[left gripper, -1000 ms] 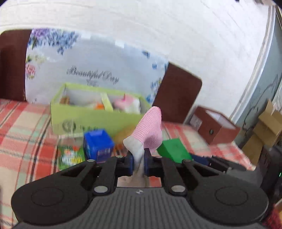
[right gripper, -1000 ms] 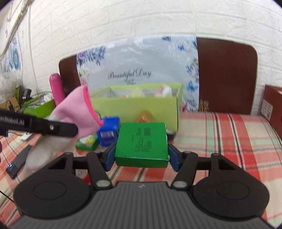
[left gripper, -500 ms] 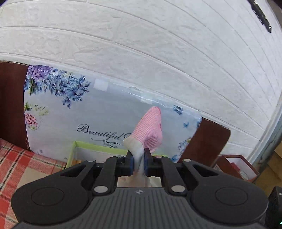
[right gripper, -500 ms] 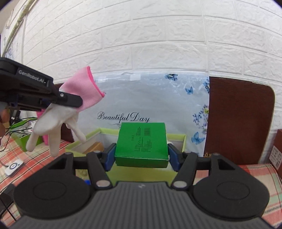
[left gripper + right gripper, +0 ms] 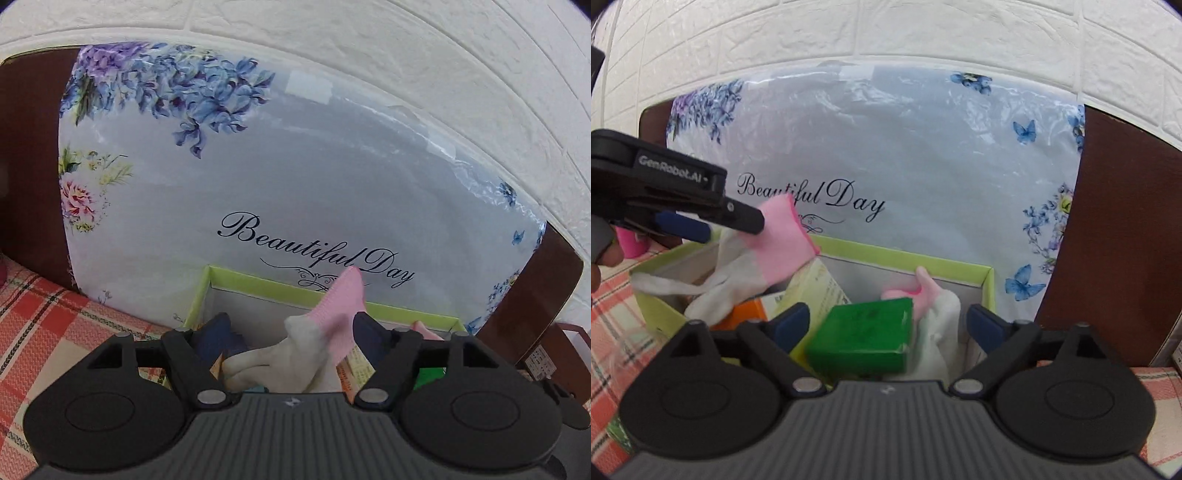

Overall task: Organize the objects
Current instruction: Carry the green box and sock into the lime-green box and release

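Glove (image 5: 325, 332): pink-cuffed and white-fingered, hanging between the spread pads of the left tongs (image 5: 291, 332), over the left part of the green box (image 5: 258, 282); whether a pad is still touching it I cannot tell.
Green packet (image 5: 862, 338): lying tilted inside the green box (image 5: 960, 264), between the pads of the right tongs (image 5: 886, 325) and clear of both.
Left tongs: released, jaws having just been opening, glove between them.
Right tongs: released, jaws having just been opening wide.
Second glove (image 5: 934, 302): leaning in the box just right of the packet.
Orange carton (image 5: 746, 312): sitting in the box, left of the packet.
Floral bag (image 5: 923, 155): standing behind the box.
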A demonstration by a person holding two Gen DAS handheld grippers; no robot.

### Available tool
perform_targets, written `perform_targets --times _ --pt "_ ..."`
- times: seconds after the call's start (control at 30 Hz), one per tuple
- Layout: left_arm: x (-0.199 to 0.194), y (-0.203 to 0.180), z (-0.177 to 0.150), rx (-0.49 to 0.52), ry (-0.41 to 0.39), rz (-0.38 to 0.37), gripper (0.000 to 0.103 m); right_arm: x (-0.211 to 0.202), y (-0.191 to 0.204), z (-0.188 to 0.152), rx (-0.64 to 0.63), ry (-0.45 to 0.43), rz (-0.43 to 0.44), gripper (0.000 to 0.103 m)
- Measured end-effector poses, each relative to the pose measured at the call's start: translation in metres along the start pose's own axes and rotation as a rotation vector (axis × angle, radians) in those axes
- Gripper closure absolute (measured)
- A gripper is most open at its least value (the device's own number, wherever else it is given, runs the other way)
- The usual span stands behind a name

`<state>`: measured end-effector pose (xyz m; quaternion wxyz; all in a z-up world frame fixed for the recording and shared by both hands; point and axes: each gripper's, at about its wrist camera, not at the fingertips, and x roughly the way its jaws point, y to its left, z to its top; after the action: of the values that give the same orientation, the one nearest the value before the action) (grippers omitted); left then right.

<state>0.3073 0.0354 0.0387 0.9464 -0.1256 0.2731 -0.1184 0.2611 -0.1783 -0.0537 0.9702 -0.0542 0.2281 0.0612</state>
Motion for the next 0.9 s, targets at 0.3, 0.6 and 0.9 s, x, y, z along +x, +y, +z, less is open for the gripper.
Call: perform_targets --times 0.3,0.6,0.9 --pt "-0.056 -0.02 0.009 0.025 -0.082 0.021 0.025 -0.033 0.0 0.01 0.019 -0.032 -0.015 0.0" --pt "-0.122 -0.048 0.0 0.047 -0.148 0.014 0.022 -0.09 0.004 0.017 0.046 -0.088 -0.012 0.0" --pt "-0.174 -0.059 -0.053 0.105 -0.124 0.054 0.019 -0.152 0.005 -0.008 0.1 -0.128 0.02 0.0"
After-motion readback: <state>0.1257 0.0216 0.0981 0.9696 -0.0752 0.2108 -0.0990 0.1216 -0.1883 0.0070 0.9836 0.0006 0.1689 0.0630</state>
